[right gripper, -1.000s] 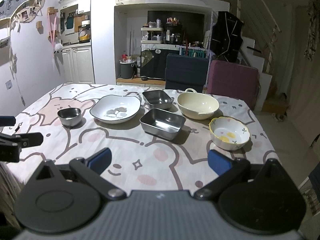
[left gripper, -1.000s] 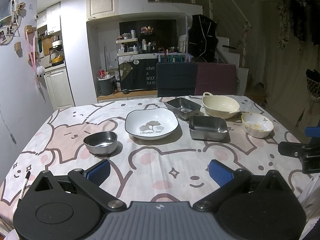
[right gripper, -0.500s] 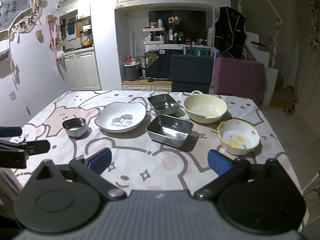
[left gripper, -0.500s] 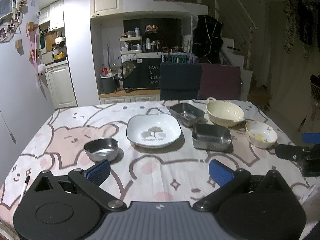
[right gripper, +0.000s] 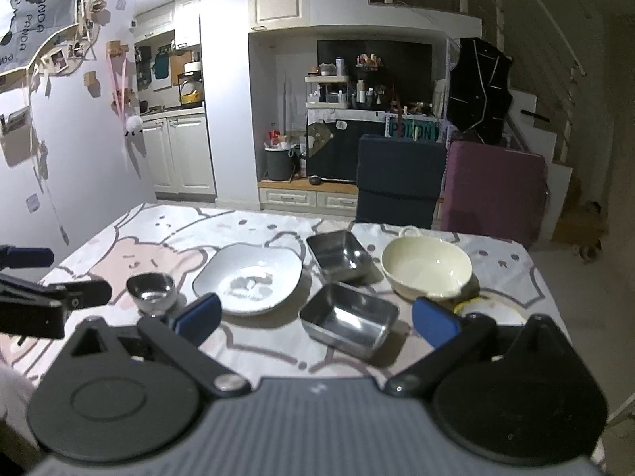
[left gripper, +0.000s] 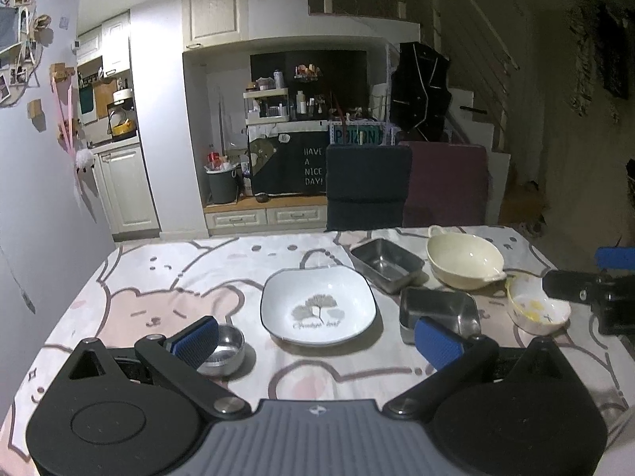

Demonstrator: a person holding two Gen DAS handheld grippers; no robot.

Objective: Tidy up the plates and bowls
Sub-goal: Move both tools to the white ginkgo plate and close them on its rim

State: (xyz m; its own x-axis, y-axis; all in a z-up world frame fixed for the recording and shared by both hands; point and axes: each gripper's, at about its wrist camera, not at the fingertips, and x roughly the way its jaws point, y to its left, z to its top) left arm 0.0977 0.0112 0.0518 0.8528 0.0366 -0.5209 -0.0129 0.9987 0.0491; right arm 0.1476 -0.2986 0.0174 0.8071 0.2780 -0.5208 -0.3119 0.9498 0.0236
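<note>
**Both grippers open over the table**

My left gripper point(left gripper: 317, 341) and right gripper point(right gripper: 315, 319) gape, holding nothing. Nearest: steel bowl point(left gripper: 224, 343), plate point(left gripper: 317, 309), tin point(right gripper: 349, 319), flowered bowl point(left gripper: 537, 309). Behind: second tin point(left gripper: 387, 263), cream bowl point(left gripper: 464, 260)

Worktop point(left gripper: 178, 277) covered by a pink and white bear-print cloth point(right gripper: 166, 246). Directly on the cloth: small steel bowl point(left gripper: 224, 343) at left; white plate point(left gripper: 317, 307) with tree motif at centre; two steel trays, far one point(left gripper: 387, 263) and near one point(left gripper: 438, 309), right of the plate; cream bowl point(left gripper: 464, 261) with handles beyond them; small floral bowl point(left gripper: 535, 311) at right, just beside the cream bowl. All upright, none stacked.
</note>
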